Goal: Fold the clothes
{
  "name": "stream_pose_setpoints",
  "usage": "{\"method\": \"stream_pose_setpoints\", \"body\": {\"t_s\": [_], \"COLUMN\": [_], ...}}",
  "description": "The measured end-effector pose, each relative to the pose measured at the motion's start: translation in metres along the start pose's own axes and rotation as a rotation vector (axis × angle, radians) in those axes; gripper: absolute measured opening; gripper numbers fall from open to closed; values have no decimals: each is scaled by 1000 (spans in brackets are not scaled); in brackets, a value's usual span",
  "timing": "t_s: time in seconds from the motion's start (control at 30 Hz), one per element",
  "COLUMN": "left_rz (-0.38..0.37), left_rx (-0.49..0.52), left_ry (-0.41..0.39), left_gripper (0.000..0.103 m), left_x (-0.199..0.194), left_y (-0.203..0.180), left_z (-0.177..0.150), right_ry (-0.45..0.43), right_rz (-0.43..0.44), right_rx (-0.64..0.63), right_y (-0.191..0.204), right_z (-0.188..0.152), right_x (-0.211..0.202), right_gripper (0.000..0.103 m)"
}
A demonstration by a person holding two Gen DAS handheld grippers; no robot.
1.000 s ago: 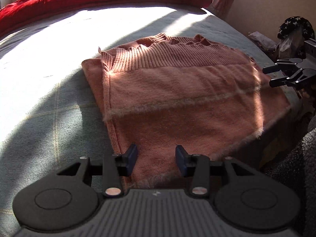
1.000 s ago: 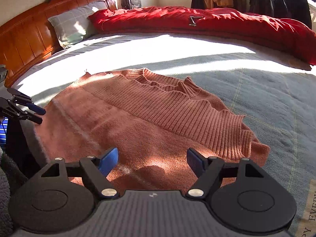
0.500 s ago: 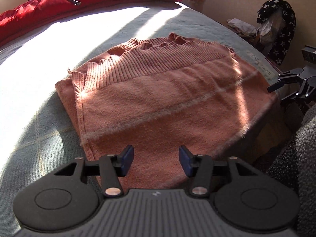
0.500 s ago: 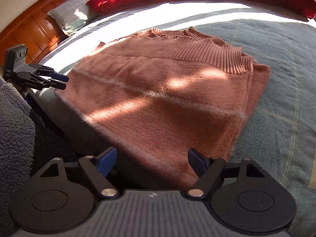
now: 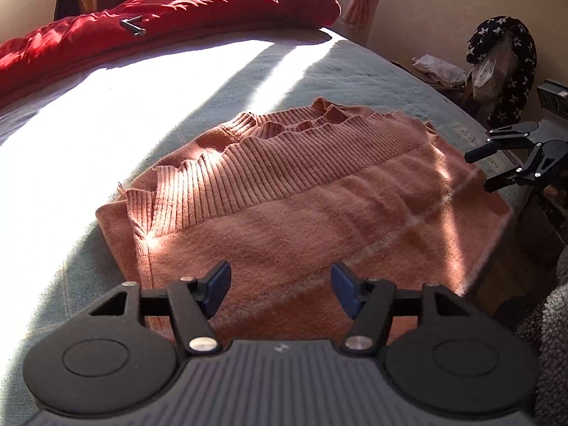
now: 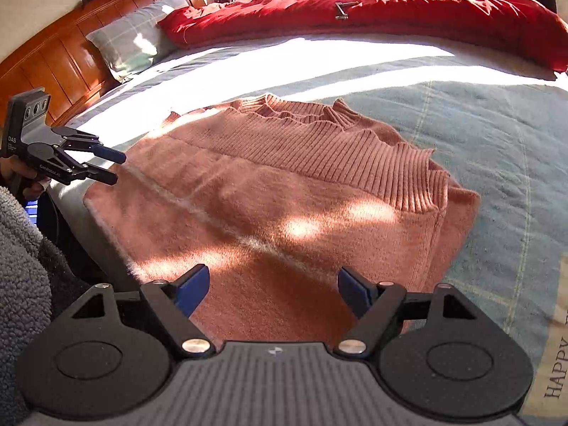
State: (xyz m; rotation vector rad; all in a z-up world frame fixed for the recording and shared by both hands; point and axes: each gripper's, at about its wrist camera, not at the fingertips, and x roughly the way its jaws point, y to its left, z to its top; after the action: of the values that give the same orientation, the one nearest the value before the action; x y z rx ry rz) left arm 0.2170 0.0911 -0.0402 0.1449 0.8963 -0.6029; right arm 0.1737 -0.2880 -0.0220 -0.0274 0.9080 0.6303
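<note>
A salmon-pink knit sweater lies folded into a rectangle on the grey-blue bed cover, its ribbed hem on top toward the far side. It fills the middle of the right wrist view too, as the sweater. My left gripper is open above the sweater's near edge, with nothing between its blue pads. My right gripper is open over the opposite near corner, also holding nothing. Each gripper shows in the other's view, off the sweater's side: the right gripper, the left gripper.
A red duvet is bunched along the far side of the bed. A grey pillow leans on the wooden headboard. A star-print scarf hangs beyond the bed's end. A grey fleece sleeve is at the left.
Both grippers have drawn back and tilted up from the sweater, so more of the bed shows. The left jaws have opened a little wider. The sweater has not moved.
</note>
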Motion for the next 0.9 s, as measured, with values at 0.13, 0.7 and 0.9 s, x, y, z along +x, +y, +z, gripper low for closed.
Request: {"method": "stream_pose_setpoints", "body": {"t_s": [0.13,0.7,0.9], "left_rz": [17,-35,-56], "left_rx": [-42,-75,-124], "left_ry": [29,34,46], "left_gripper": [68,102,102], "left_x": [29,48,38], "left_y": [11,10,18], "left_z": [7,-4,26], "right_ry": [24,-53,28], "right_rz": [-31,0,-82], "right_rx": [-25,202,141], "right_y": [-6,-22,-6], "right_z": [19,6,26], "right_x": [35,59,59], "right_gripper": [85,103,103]}}
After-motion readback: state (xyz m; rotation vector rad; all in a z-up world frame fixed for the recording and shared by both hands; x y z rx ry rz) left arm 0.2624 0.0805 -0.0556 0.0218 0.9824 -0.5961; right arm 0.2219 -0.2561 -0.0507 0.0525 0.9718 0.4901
